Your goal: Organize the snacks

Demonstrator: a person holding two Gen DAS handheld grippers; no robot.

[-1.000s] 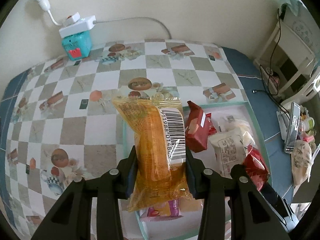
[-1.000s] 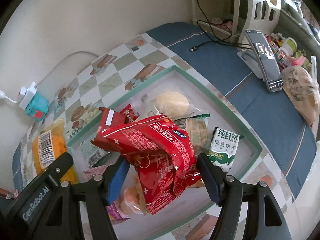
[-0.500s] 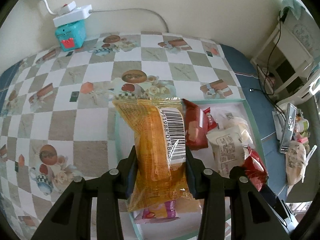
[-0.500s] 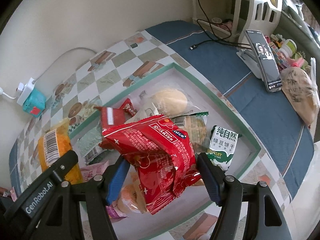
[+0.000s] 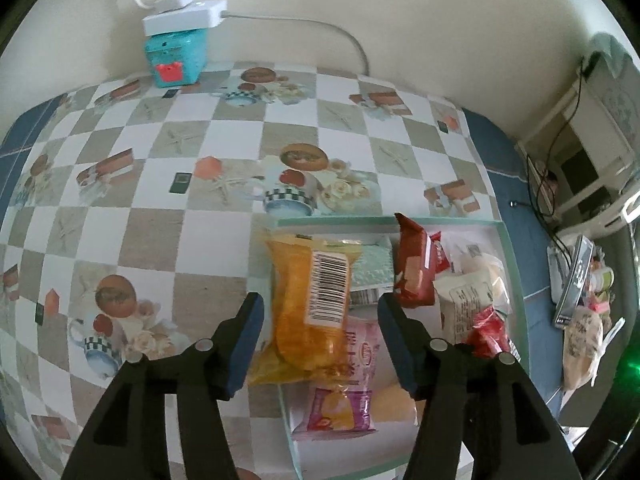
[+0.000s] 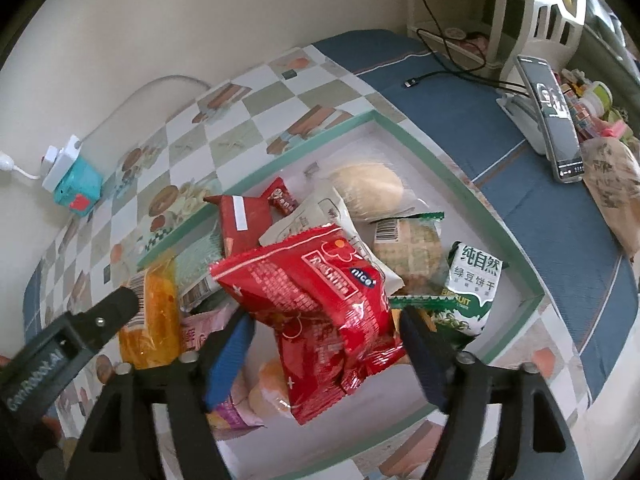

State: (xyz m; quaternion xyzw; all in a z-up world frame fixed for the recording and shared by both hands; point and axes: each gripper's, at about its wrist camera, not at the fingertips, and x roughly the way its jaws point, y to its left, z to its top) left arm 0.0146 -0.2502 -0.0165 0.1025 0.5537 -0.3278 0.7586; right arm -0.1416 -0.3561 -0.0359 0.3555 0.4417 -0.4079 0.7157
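A white tray with a green rim holds several snack packets. My left gripper is open; the orange packet with a barcode lies between its fingers, resting on the tray's left rim and a pink packet. It also shows in the right wrist view. My right gripper is open around a red snack bag that sits loose on the pile in the tray. A green-and-white biscuit pack lies to the right of it.
A teal box with a white power strip stands by the wall at the back left. A phone on a stand and a brown bag sit on the blue cloth to the right. A white shelf stands behind.
Both grippers have opened. The orange packet dropped from the left gripper onto the tray's left edge. The red bag was let go and has sunk onto the pile.
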